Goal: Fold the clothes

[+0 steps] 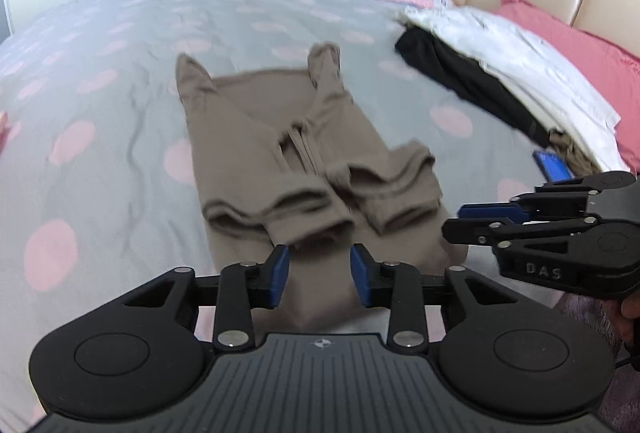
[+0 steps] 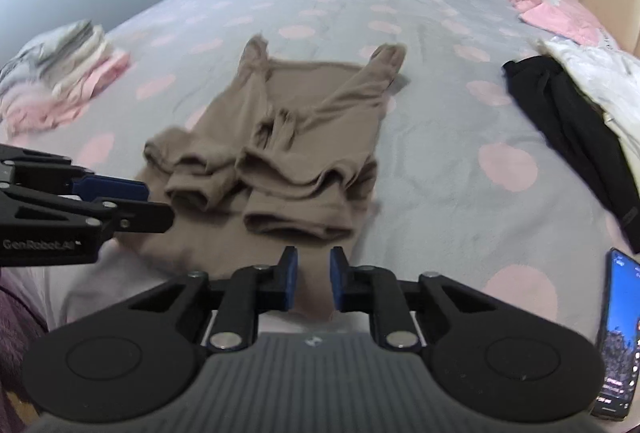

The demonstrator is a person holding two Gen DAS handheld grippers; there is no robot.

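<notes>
Taupe knit long-sleeved top (image 1: 288,153) lies beyond both fingertips, sleeves folded in, body unfolded; left gripper (image 1: 319,273) and right gripper (image 2: 313,279) parted, empty.

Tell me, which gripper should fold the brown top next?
Probably both, but the left gripper looks slightly better placed: open, aimed at the middle of the brown top. The right gripper, also open, sits nearer its edge.

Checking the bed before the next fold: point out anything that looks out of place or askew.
A phone with its screen lit lies at the near right edge of the bed, an odd thing among laundry. The brown garment sits bunched, its near folds uneven. Both the left gripper and the right gripper are open, holding nothing.
</notes>
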